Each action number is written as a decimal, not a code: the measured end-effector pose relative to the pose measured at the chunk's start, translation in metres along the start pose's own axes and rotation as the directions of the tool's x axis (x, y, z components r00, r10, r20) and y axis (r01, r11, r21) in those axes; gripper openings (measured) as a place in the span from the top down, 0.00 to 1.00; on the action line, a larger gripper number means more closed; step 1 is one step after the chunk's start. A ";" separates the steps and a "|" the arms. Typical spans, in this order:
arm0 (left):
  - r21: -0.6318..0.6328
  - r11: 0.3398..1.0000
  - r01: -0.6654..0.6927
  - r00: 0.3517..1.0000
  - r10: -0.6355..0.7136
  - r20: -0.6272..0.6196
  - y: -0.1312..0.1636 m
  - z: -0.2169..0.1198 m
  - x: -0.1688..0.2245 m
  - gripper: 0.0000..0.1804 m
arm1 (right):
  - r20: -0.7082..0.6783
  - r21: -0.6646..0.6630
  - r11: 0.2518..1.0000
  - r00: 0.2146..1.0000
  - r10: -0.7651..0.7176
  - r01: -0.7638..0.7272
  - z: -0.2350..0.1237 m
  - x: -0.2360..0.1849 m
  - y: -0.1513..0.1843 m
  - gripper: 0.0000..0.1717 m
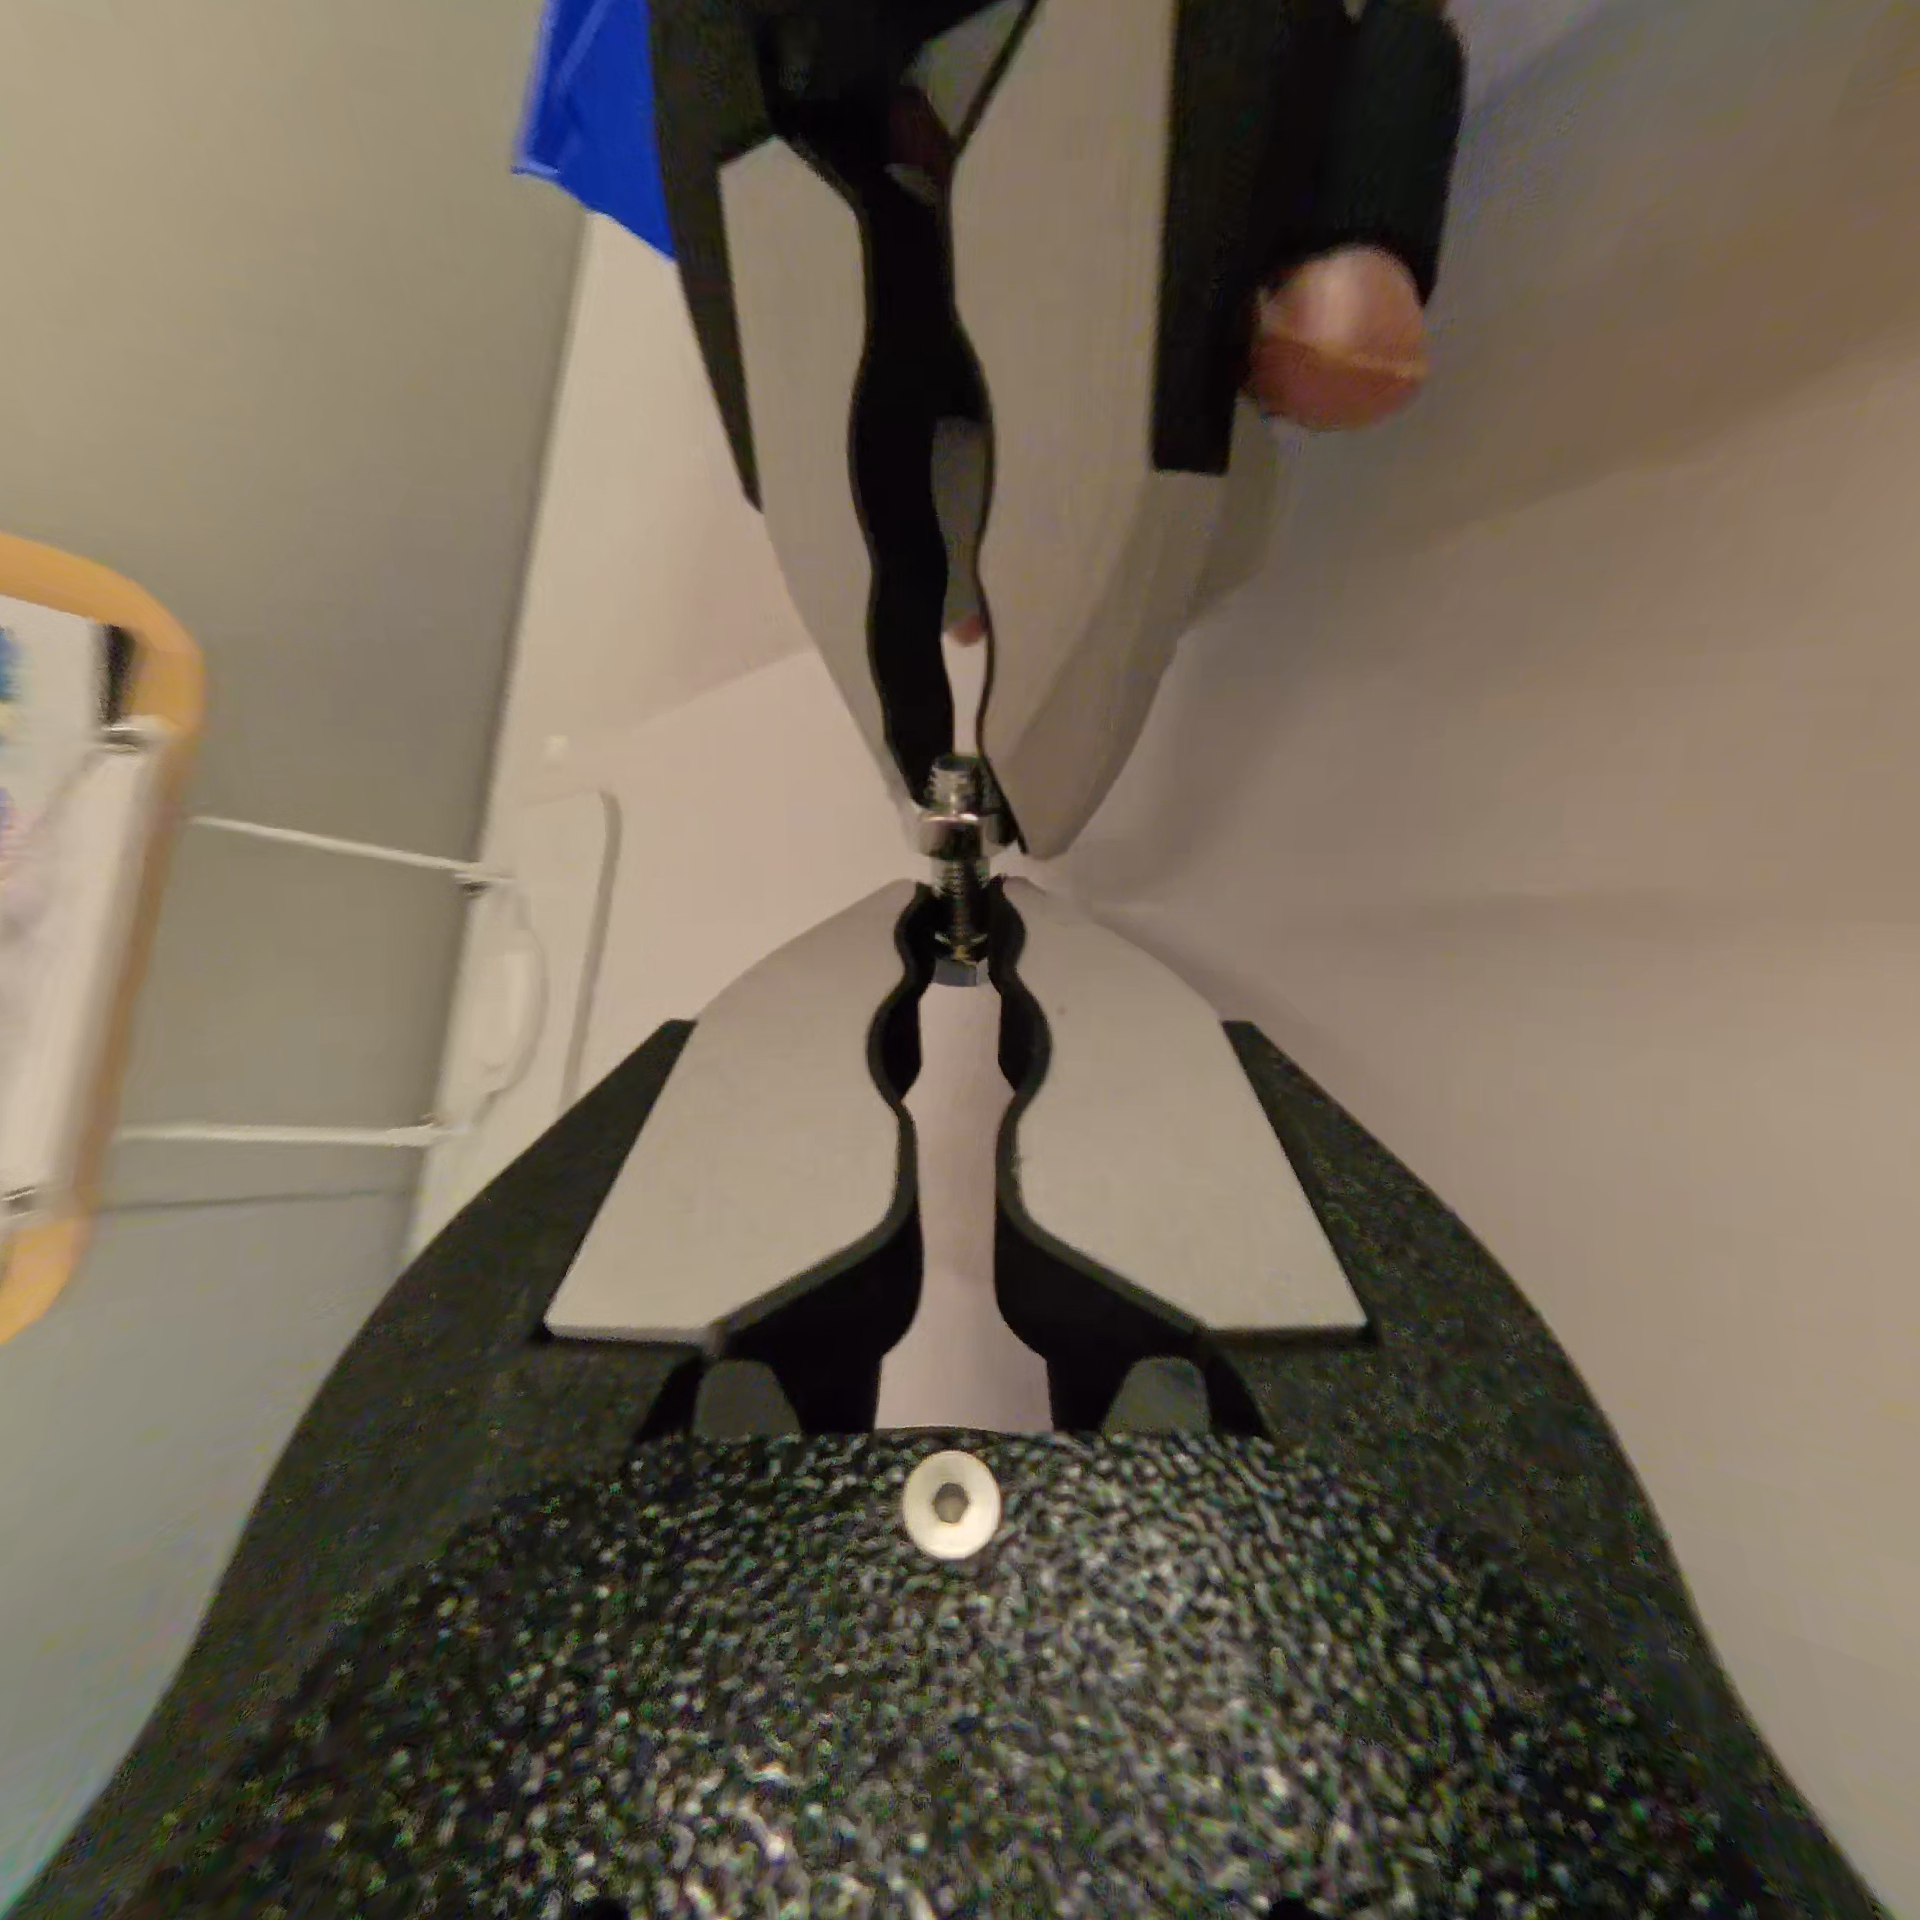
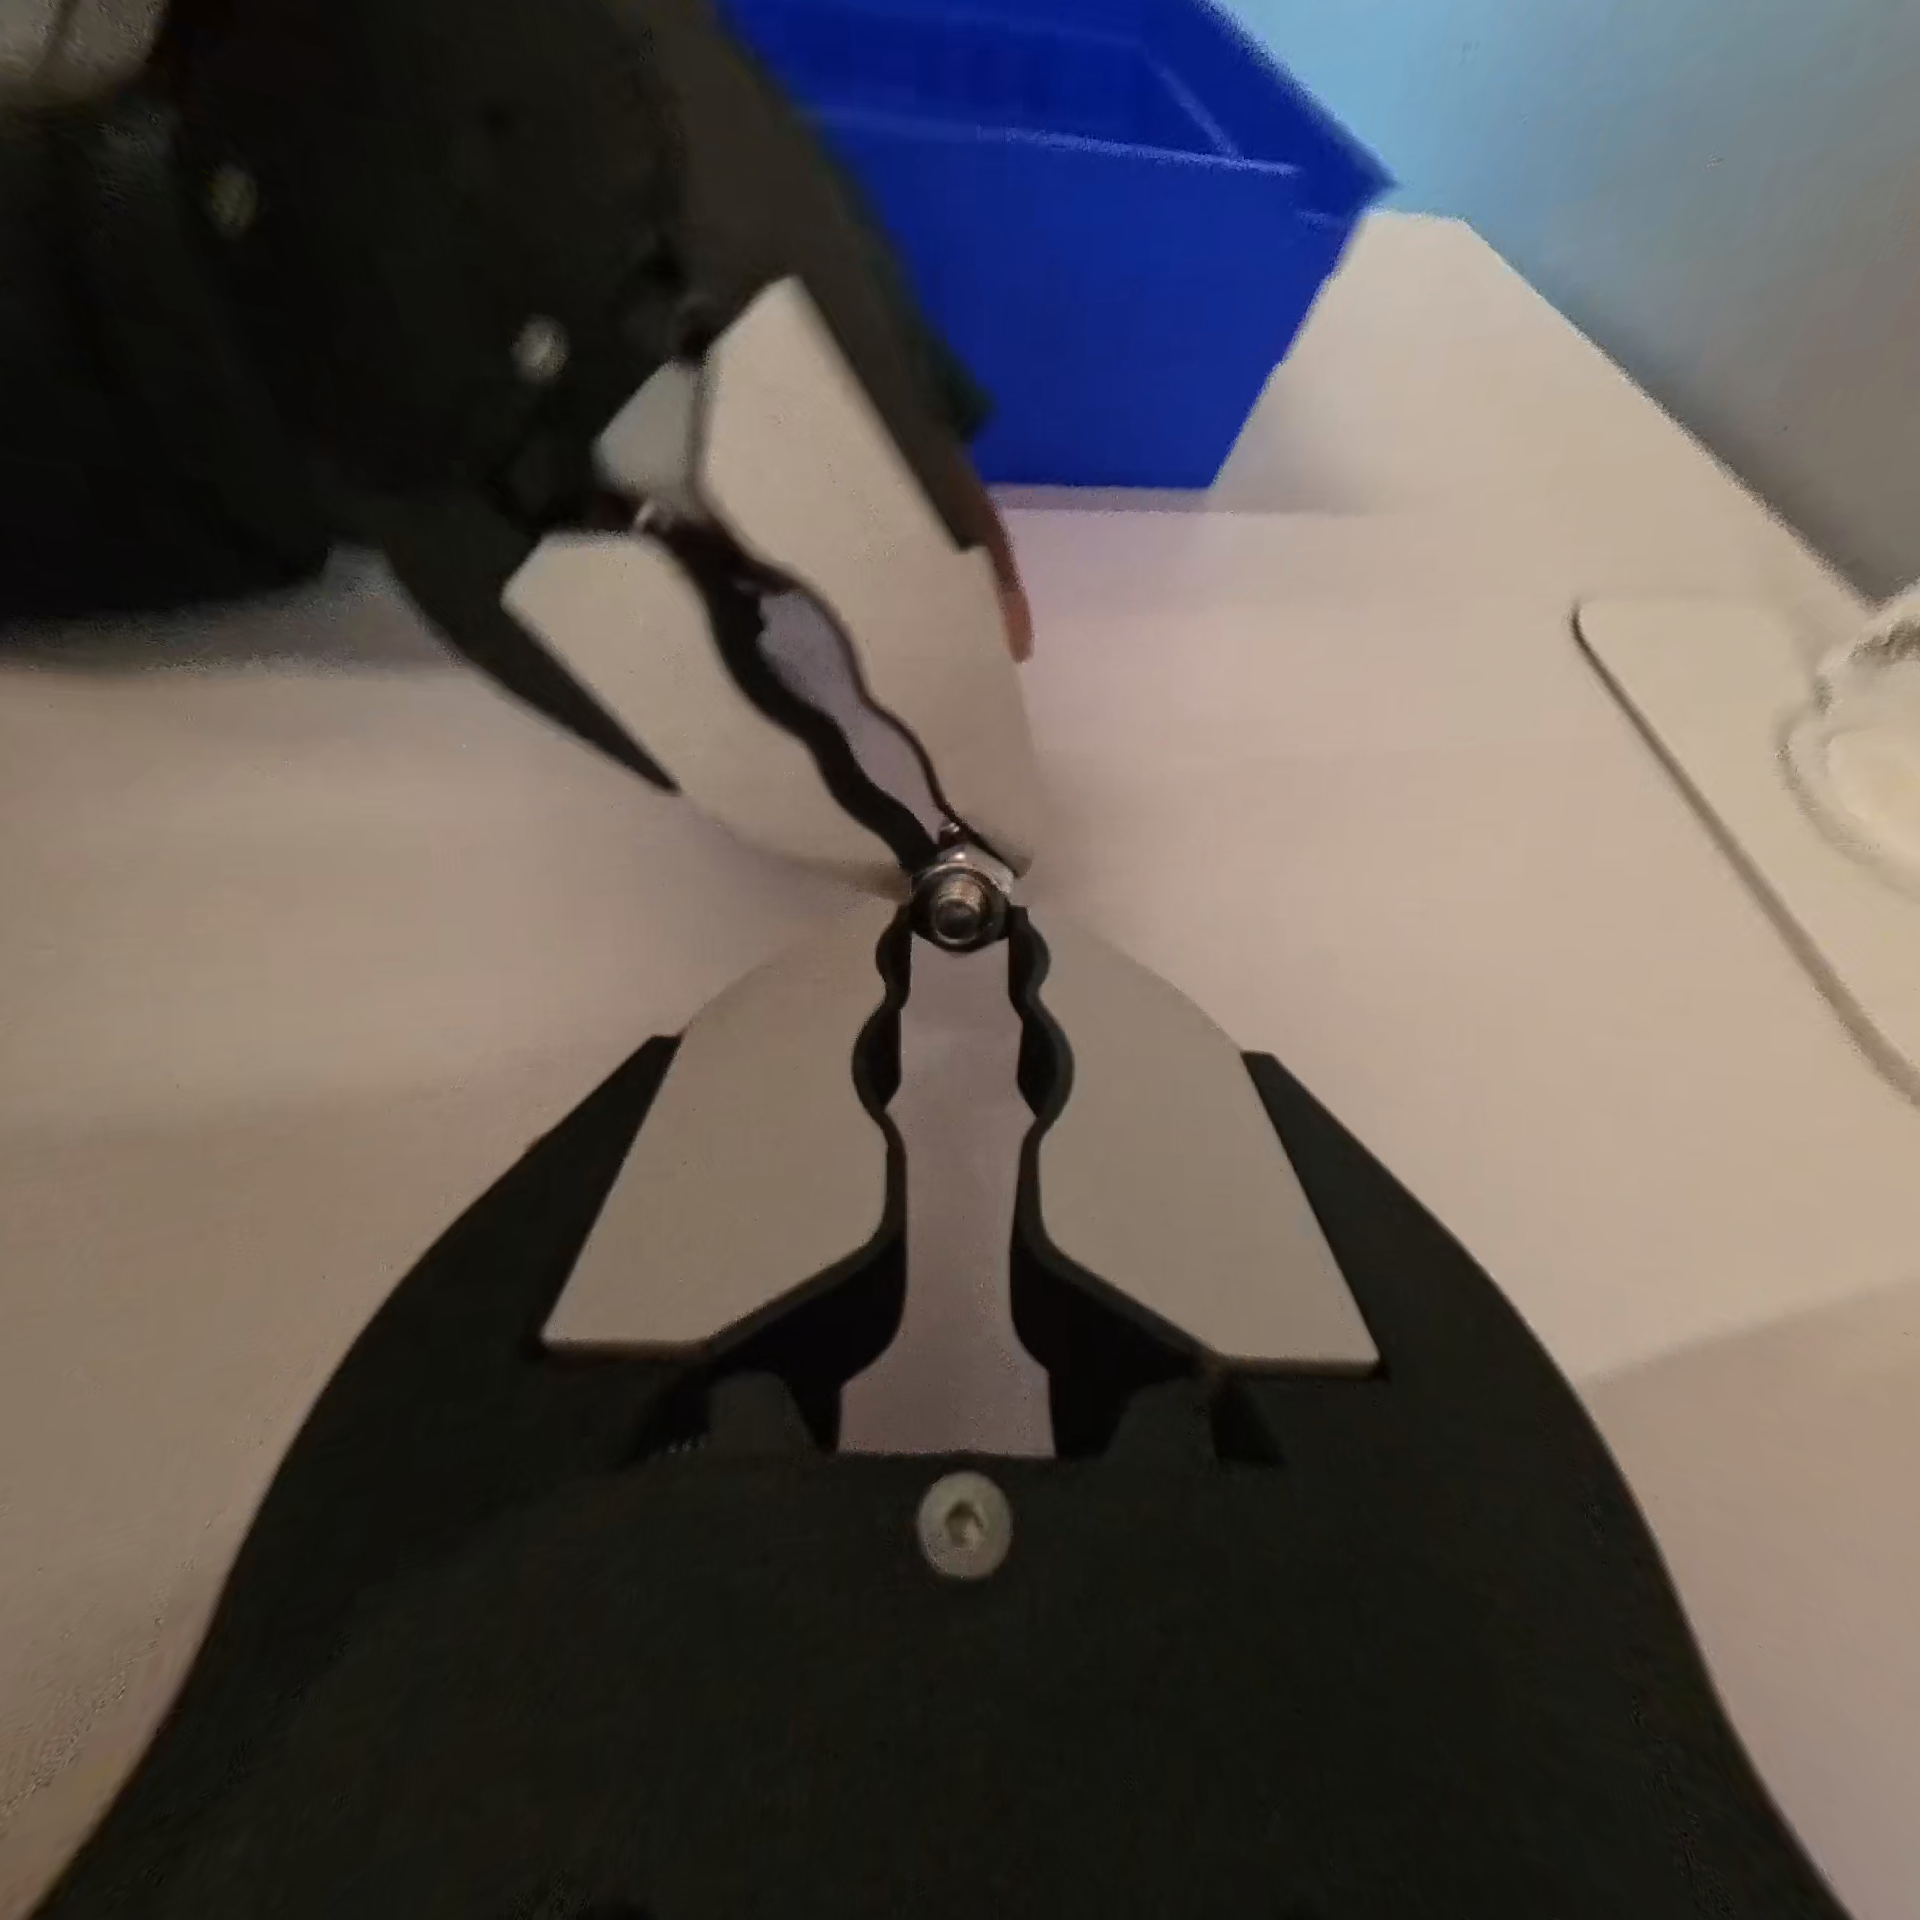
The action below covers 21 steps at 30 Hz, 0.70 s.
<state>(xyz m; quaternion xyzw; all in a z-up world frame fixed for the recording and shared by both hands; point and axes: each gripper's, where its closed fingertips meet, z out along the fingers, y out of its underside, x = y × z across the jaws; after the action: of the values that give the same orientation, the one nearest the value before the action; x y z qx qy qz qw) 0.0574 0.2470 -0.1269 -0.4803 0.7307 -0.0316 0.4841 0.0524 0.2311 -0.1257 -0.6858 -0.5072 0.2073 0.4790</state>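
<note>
In the left wrist view my left gripper (image 1: 956, 904) is shut on a silver bolt (image 1: 954, 896). The bolt's hex head (image 1: 956, 971) sits between the pads and its threaded shaft points away from me. My right gripper (image 1: 951, 831) comes in from above, tip to tip with the left, and is shut on a shiny nut (image 1: 948, 823) on the bolt's thread. In the right wrist view my right gripper (image 2: 961, 930) clasps the nut (image 2: 987, 883), with the bolt's end (image 2: 954, 916) showing in its middle. The left gripper (image 2: 961, 847) reaches in from the upper left.
Both grippers are held over a white table (image 2: 1351, 935). A blue bin (image 2: 1091, 312) stands at the table's far side. A pale flat tray (image 2: 1683, 665) lies at the right. A wood-rimmed wire rack (image 1: 145, 727) is off to the left. A person's thumb (image 1: 1340, 343) rests on the right gripper.
</note>
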 end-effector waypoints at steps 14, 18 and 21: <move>-0.040 0.999 -0.008 0.992 0.013 0.122 0.005 0.002 -0.016 0.95 | -0.013 0.109 0.960 0.966 0.260 -0.257 -0.006 0.016 -0.018 0.73; -0.040 0.999 -0.028 0.992 0.032 0.122 0.003 0.001 -0.015 0.95 | -0.026 0.067 0.966 0.967 0.253 -0.251 -0.001 0.014 -0.010 0.87; -0.032 0.999 -0.021 0.997 0.023 0.067 0.003 0.001 -0.007 0.95 | -0.060 -0.003 0.998 0.996 0.064 -0.065 0.001 0.009 -0.003 0.90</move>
<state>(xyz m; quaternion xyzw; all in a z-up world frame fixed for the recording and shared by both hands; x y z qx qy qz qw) 0.0567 0.2543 -0.1240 -0.4805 0.7197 0.0014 0.5012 0.0537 0.2394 -0.1213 -0.7090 -0.4708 0.2006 0.4852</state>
